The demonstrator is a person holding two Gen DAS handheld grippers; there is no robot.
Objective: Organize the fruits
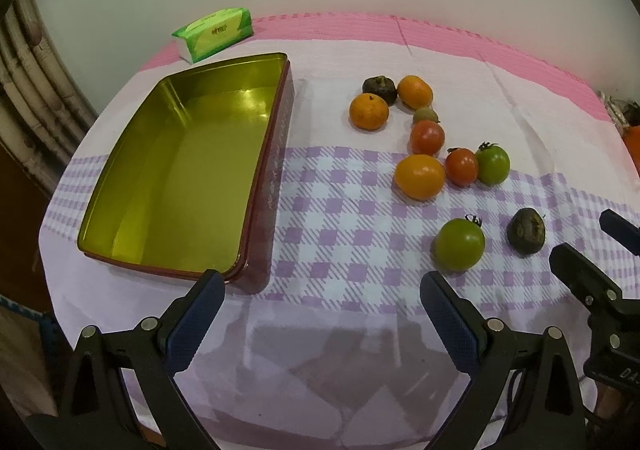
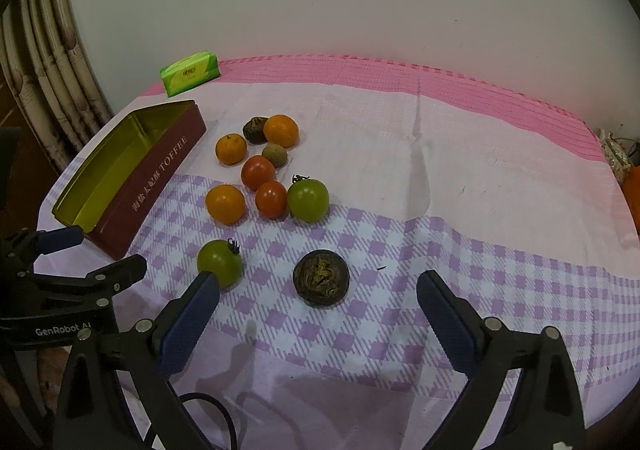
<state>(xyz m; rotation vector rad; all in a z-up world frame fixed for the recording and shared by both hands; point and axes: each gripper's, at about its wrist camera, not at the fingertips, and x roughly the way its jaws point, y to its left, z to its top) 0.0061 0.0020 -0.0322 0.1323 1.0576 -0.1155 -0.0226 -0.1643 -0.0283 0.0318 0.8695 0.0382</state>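
Fruits: nine are scattered on the checked tablecloth (image 2: 440, 210), right of the tin.
Dark fruit (image 2: 321, 277): lies nearest, between the right gripper's (image 2: 318, 286) widely spread fingers, untouched.
Green tomato (image 2: 219, 262): sits just beside that gripper's left fingertip.
Toffee tin (image 1: 176, 166): stands open, gold inside.
Left gripper (image 1: 322, 284): held spread wide, nothing gripped, near the tin's corner.
Tissue pack (image 1: 214, 33): placed behind the tin.
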